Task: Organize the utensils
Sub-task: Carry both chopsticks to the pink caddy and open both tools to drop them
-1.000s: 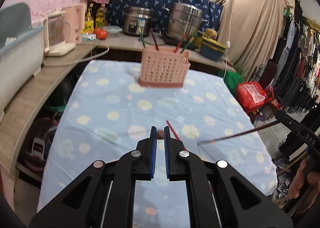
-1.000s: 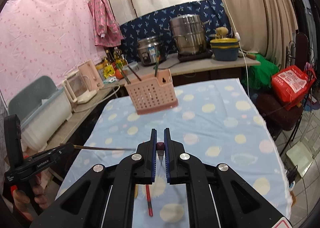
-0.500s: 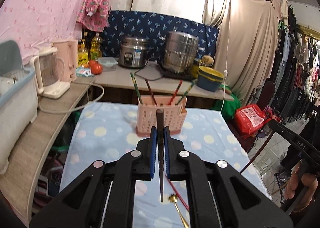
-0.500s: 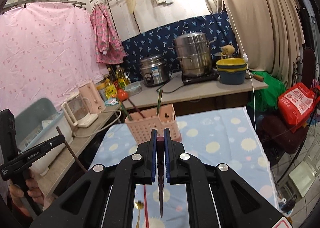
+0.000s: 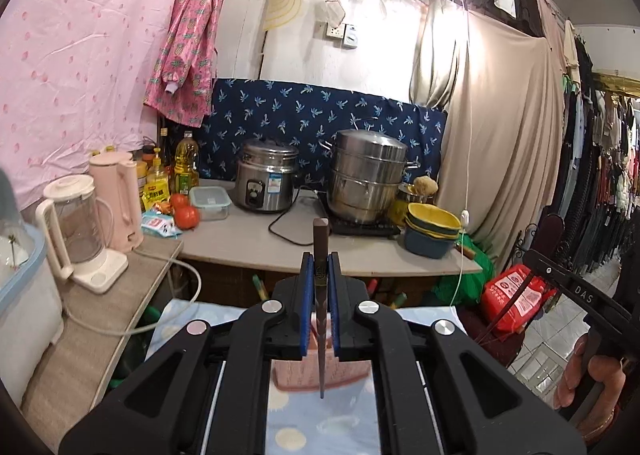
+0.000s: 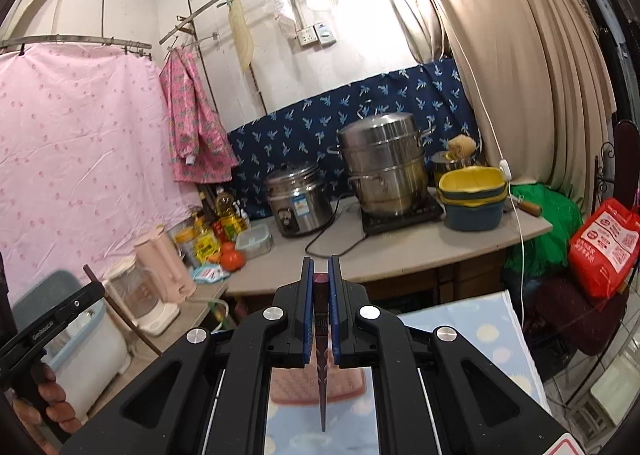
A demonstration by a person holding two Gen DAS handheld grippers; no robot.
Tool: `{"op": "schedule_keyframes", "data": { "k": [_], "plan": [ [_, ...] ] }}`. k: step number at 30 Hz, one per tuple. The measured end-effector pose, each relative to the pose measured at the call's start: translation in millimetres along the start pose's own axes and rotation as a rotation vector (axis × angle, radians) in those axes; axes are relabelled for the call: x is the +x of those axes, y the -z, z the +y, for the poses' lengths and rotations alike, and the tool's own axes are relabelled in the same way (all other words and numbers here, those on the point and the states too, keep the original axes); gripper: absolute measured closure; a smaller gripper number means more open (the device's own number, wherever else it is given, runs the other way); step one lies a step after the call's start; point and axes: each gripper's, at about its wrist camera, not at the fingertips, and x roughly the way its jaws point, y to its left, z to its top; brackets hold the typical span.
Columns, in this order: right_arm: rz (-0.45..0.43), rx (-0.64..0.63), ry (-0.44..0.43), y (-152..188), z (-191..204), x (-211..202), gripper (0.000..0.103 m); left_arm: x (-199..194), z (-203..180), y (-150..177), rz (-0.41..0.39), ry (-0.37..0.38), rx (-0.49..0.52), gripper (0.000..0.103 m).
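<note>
My left gripper (image 5: 319, 271) is clamped on a dark chopstick (image 5: 321, 315) — square-sectioned at its blunt top, tapering to a fine point that hangs down over the pink basket (image 5: 320, 373). My right gripper (image 6: 321, 275) pinches a second chopstick (image 6: 321, 359) the same way, its maroon butt end just showing between the blue pads (image 6: 307, 311), its patterned shaft narrowing to a tip above the basket's (image 6: 316, 385) latticed plastic wall. The basket stands on a pale blue tablecloth (image 6: 492, 335) dotted with soft yellow and white circles. Other utensil handles (image 5: 260, 287) poke up behind my left fingers. Beyond the table runs a grey counter (image 5: 248, 235) holding a brushed-steel rice cooker (image 5: 266, 181), a stacked steel steamer (image 5: 370, 175), tomatoes (image 5: 186, 211) and a clear blender jug (image 5: 78, 223) — a navy leaf-print cloth (image 5: 320, 123) behind them.
</note>
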Motion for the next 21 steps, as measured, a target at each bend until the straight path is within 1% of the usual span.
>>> {"op": "schedule_keyframes", "data": {
  "k": [4,8,12,15,21],
  "plan": [
    [-0.033,0.013,0.016,-15.5,-0.5,34.9,0.096,29.7,2.9,-13.3,-0.014,-0.02,0.003,0.096],
    [-0.034,0.034,0.028,-16.5,-6.1,71.1,0.096,60.6,8.9,-16.1,-0.018,-0.04,0.002,0.096],
    [-0.013,0.041,0.036,-7.7,-10.5,107.2,0.096,88.3,14.6,-10.9,0.005,-0.061,0.004,0.096],
    [0.025,0.045,0.031,5.2,-11.4,131.6,0.096,105.1,19.0,-2.5,0.027,-0.068,0.005,0.096],
    [0.092,0.039,0.019,35.0,-9.0,155.2,0.096,129.2,26.0,18.0,0.081,-0.068,-0.007,0.096]
  ]
}}
